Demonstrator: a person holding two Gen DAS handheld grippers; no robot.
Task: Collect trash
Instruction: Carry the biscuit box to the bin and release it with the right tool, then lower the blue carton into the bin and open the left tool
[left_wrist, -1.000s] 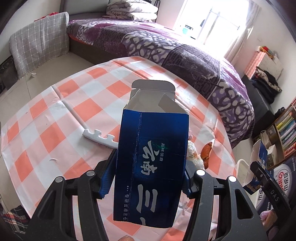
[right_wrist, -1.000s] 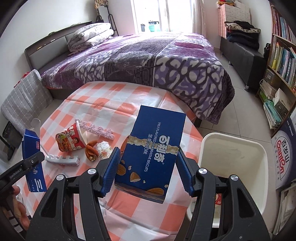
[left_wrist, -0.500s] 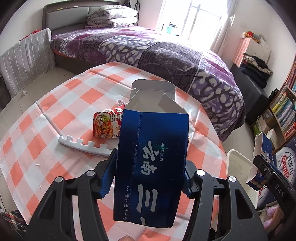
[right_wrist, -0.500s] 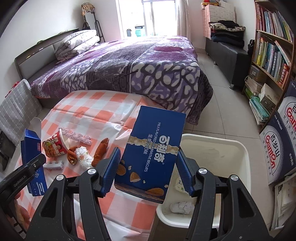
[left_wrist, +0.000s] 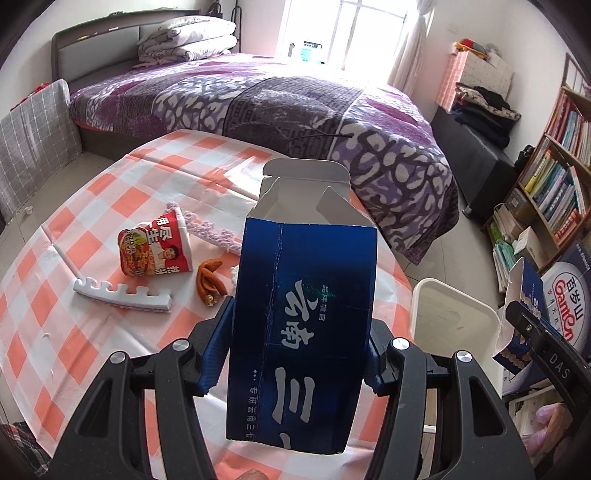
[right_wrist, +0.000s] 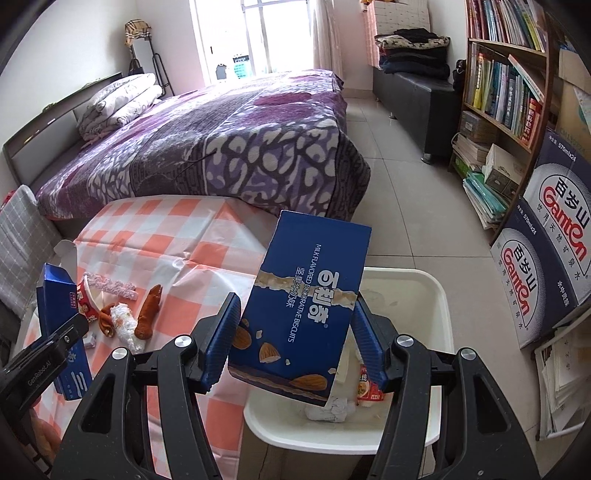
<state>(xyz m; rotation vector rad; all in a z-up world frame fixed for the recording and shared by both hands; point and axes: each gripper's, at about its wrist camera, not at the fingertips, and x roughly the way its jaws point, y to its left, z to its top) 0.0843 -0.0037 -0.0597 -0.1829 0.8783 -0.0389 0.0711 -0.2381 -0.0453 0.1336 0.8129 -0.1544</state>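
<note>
My left gripper (left_wrist: 295, 347) is shut on a dark blue carton (left_wrist: 303, 332) with its top flaps open, held upright over the checked table (left_wrist: 74, 258). My right gripper (right_wrist: 295, 336) is shut on a blue biscuit box (right_wrist: 310, 306), tilted above the white bin (right_wrist: 439, 332) beside the table's right edge. Crumpled paper (right_wrist: 332, 408) and a red wrapper (right_wrist: 365, 387) lie in the bin. On the table rest a noodle cup (left_wrist: 155, 247), a white notched foam strip (left_wrist: 122, 295), a pink foam strip (left_wrist: 210, 232) and an orange-brown scrap (left_wrist: 208, 280).
A bed with a purple cover (left_wrist: 295, 110) stands behind the table. A bookshelf (right_wrist: 509, 81) and stacked water cartons (right_wrist: 554, 258) line the right wall, with tiled floor (right_wrist: 399, 184) between them and the bed. A black bench (right_wrist: 413, 92) holds folded clothes.
Both grippers have swung right across the table, each still gripping its box. The bin has come under the biscuit box, and the table's trash has come into the left wrist view.
</note>
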